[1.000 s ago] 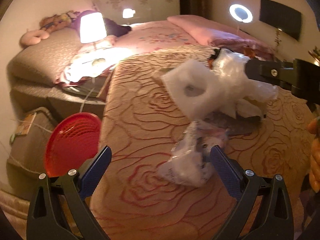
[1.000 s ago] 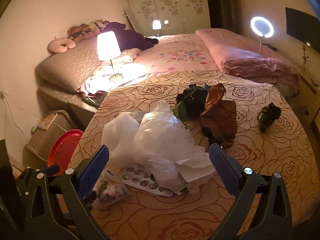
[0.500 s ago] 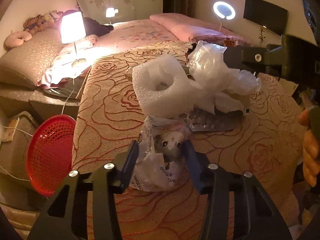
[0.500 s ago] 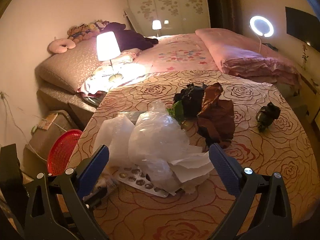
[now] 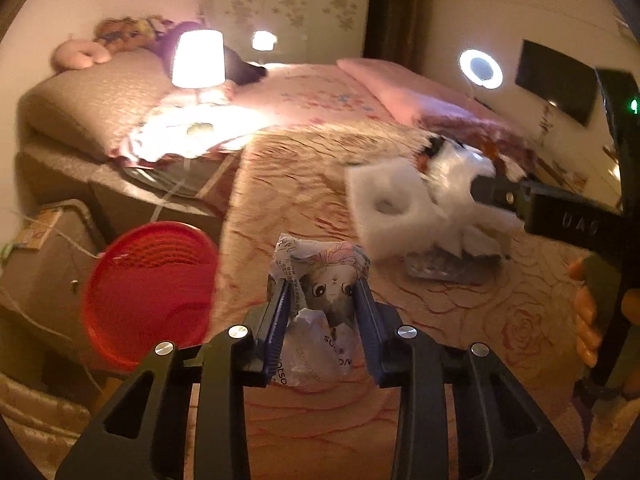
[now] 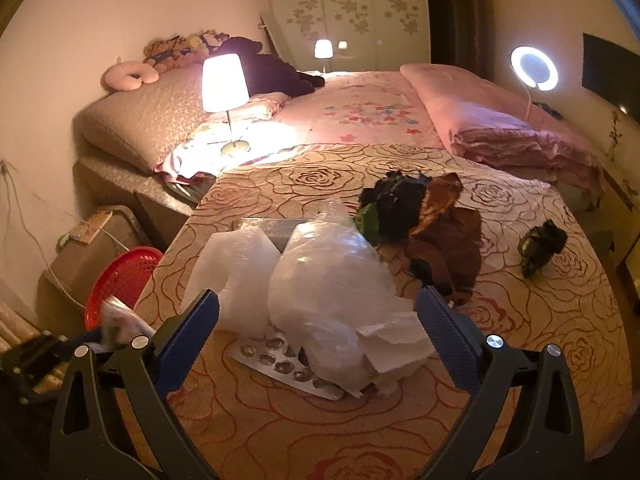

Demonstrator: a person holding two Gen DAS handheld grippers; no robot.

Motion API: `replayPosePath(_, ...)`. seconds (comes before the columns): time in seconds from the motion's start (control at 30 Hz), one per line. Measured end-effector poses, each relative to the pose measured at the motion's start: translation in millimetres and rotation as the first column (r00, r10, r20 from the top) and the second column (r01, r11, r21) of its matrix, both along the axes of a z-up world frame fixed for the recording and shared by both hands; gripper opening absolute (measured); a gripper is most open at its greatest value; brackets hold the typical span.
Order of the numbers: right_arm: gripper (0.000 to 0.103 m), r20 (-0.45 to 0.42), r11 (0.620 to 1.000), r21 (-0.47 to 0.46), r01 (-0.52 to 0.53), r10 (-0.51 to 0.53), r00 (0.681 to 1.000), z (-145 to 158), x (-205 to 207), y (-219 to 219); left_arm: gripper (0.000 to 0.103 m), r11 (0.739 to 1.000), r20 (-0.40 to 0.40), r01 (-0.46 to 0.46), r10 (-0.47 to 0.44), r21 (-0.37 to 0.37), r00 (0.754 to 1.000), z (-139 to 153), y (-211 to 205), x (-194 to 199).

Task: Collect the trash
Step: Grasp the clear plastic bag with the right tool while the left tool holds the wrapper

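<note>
Left wrist view: the left tongs [image 5: 320, 304] were clenched on a crumpled printed wrapper [image 5: 320, 280], whereas a second before they had been spread wide with the wrapper lying loose on the bed [image 5: 304, 184] between their tips. Half a second before, the closing had already been made while the wrapper rested on the rose-patterned cover. The background was blurred and the red basket [image 5: 148, 292] was seen nearer to the wrapper, so it was judged that the wrapper had been lifted and was being swung toward the basket. One piece of trash was therefore judged secured but not yet dropped.

Relative to the red basket, the wrapper was held just to the right, pinched between both blue pads with its printed face standing above the tips and its crumpled lower part hanging behind them. In the right wrist view the same wrapper [image 6: 120, 320] was seen at the basket's [image 6: 120, 276] lower edge.

The right tongs [image 6: 318, 316] were released and spread wide, nothing being held. The clear plastic heap [image 6: 320, 280], the white foam piece [image 6: 236, 268] and the pill blister sheet [image 6: 280, 364] lay well right of the basket, between and just ahead of those open tips. Dark and brown wrappers [image 6: 424, 220] lay farther still from the basket.
</note>
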State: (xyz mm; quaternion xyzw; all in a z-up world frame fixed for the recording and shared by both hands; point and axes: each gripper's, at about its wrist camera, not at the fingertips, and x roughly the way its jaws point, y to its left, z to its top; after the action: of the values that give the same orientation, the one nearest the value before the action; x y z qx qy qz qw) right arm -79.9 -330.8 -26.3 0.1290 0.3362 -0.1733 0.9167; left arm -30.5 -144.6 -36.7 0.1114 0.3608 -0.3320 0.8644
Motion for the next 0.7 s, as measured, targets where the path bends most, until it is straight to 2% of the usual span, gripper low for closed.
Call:
replayPosePath(0.2, 0.079, -0.056, 1.0, -0.02, 0.01, -0.012, 0.998, -14, 20, -7, 0.032, 0.994, -0.005, -0.107, 0.107, -0.011, 0.994, 3, 25, 19)
replayPosePath(0.27, 0.07, -0.081, 1.0, -0.014, 0.012, -0.013, 0.997, -23, 25, -10, 0.032, 0.99, -0.012, -0.139, 0.139, -0.014, 0.99, 3, 32, 25)
replayPosePath(0.33, 0.055, -0.093, 1.0, 0.002, 0.004, -0.003, 0.996, -29, 27, -13, 0.032, 0.988, -0.015, -0.154, 0.154, -0.017, 0.988, 3, 39, 30)
replayPosePath(0.4, 0.049, -0.087, 1.0, 0.024, 0.0, 0.003, 0.996, -31, 25, -14, 0.032, 0.985, -0.011, -0.173, 0.172, -0.017, 0.985, 2, 43, 32)
replayPosePath(0.53, 0.046, -0.054, 1.0, 0.018, -0.002, 0.003, 0.999, -20, 17, -13, 0.032, 0.98, 0.003, -0.2, 0.2, -0.015, 0.98, 4, 49, 35)
replayPosePath(0.7, 0.046, 0.024, 1.0, -0.006, -0.006, 0.006, 1.0, 9, 2, -7, 0.032, 0.972, 0.011, -0.233, 0.234, -0.023, 0.972, 8, 60, 39)
